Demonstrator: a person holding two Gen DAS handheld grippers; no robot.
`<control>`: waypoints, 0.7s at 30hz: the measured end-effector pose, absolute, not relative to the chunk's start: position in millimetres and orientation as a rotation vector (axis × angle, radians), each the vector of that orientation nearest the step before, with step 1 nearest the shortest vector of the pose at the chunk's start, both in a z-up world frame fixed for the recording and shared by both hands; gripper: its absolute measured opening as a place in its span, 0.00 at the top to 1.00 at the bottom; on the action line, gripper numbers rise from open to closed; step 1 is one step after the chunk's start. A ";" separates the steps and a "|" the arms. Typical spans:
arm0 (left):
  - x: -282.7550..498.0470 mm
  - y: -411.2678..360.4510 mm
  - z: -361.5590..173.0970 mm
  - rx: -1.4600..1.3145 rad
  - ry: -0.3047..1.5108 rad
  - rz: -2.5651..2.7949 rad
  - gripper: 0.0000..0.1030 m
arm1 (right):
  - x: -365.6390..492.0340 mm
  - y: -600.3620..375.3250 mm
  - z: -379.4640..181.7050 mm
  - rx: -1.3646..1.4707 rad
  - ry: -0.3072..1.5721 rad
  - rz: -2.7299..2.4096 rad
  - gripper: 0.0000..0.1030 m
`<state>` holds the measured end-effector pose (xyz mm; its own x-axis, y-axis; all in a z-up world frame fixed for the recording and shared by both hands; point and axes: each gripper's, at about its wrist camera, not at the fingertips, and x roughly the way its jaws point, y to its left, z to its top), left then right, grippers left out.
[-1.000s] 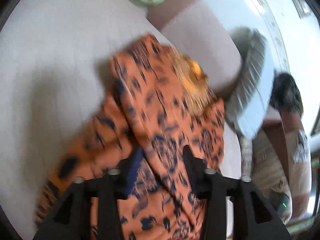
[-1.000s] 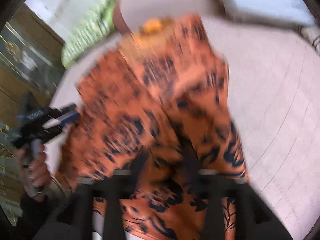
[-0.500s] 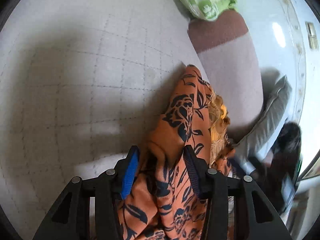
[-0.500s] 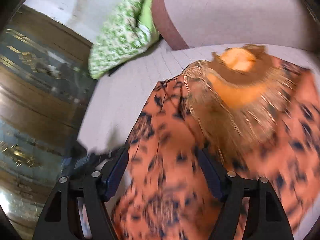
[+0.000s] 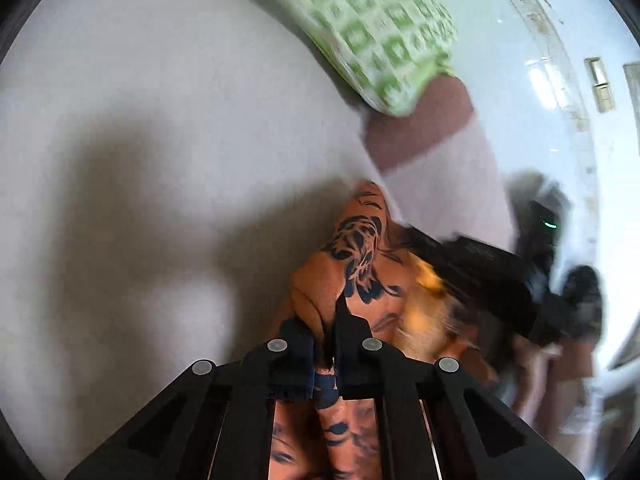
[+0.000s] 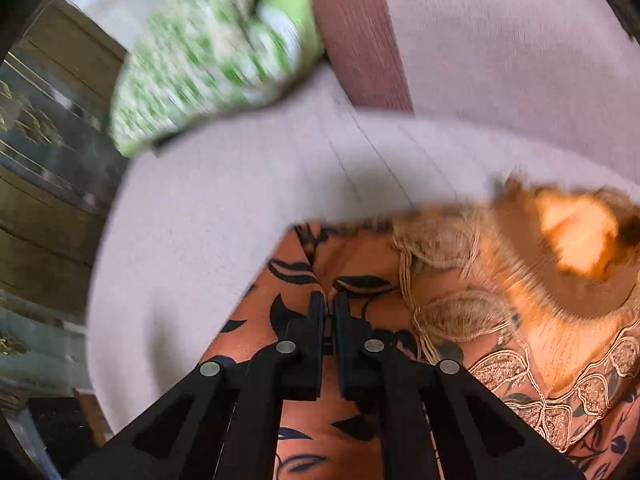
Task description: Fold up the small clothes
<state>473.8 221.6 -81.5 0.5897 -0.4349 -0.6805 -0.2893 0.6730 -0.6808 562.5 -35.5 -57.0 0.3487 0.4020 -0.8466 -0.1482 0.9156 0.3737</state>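
Note:
An orange garment with a dark floral print and a gold embroidered neckline [image 6: 460, 316] lies on a pale grey bed sheet [image 6: 224, 208]. My left gripper [image 5: 328, 320] is shut on a bunched fold of the orange garment [image 5: 352, 264]. My right gripper [image 6: 328, 300] is shut on the garment's edge near the neckline. The right gripper also shows in the left wrist view [image 5: 492, 276] as a dark blurred shape over the cloth.
A green and white patterned pillow [image 5: 372, 28] lies at the far end of the bed, beside a pale cushion with a maroon band [image 5: 424, 128]. A wooden cabinet [image 6: 36, 184] stands to the left of the bed. A white wall [image 5: 560, 80] is at right.
Both grippers have closed on the garment; they were open around it half a second ago. Both have moved forward toward the pillow end. The cloth is more bunched.

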 end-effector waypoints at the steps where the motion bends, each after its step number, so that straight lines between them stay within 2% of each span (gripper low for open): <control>1: 476.4 223.3 -89.7 -0.835 1.004 -0.046 0.92 | 561.7 -30.8 -61.8 0.216 1.177 0.342 1.00; 3: 479.7 225.9 -111.2 -0.876 1.098 -0.014 0.90 | 560.9 -21.1 -85.8 0.139 1.270 0.313 0.94; 4: 479.4 230.7 -118.0 -0.898 1.131 0.005 0.83 | 556.7 -24.6 -89.5 0.150 1.293 0.297 0.94; 7: 474.7 241.6 -102.2 -0.894 1.090 0.014 0.72 | 517.6 -52.4 -58.9 0.304 1.201 0.382 0.91; 8: 470.8 241.8 -93.1 -0.875 1.066 0.019 0.68 | 498.8 -62.7 -44.8 0.301 1.164 0.397 0.77; 9: 464.2 240.6 -81.9 -0.846 1.038 0.011 0.56 | 477.0 -74.3 -31.2 0.290 1.120 0.405 0.66; 10: 456.5 238.3 -69.2 -0.812 1.013 0.003 0.50 | 448.5 -90.3 -18.5 0.279 1.079 0.405 0.42; 11: 444.9 234.1 -58.6 -0.783 0.996 -0.005 0.50 | 420.4 -107.9 -11.1 0.277 1.058 0.392 0.31; 15: 409.4 189.7 -14.5 -0.589 0.960 -0.126 0.50 | 332.5 -169.9 -12.4 0.300 1.028 0.323 0.33; 18: 373.5 141.2 -5.4 -0.440 0.987 -0.232 0.49 | 280.1 -206.6 -46.7 0.342 1.082 0.233 0.32; 19: 365.5 126.6 -9.0 -0.398 1.000 -0.241 0.49 | 264.9 -216.3 -64.1 0.362 1.112 0.220 0.35; 21: 332.3 102.0 -26.1 -0.314 1.052 -0.253 0.49 | 241.0 -234.5 -97.2 0.401 1.171 0.161 0.49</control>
<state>332.3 102.0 -26.1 0.4737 -0.3509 -0.8077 0.0542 0.9271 -0.3710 241.0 -234.5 -97.2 0.3876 0.3284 -0.8613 0.0835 0.9180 0.3876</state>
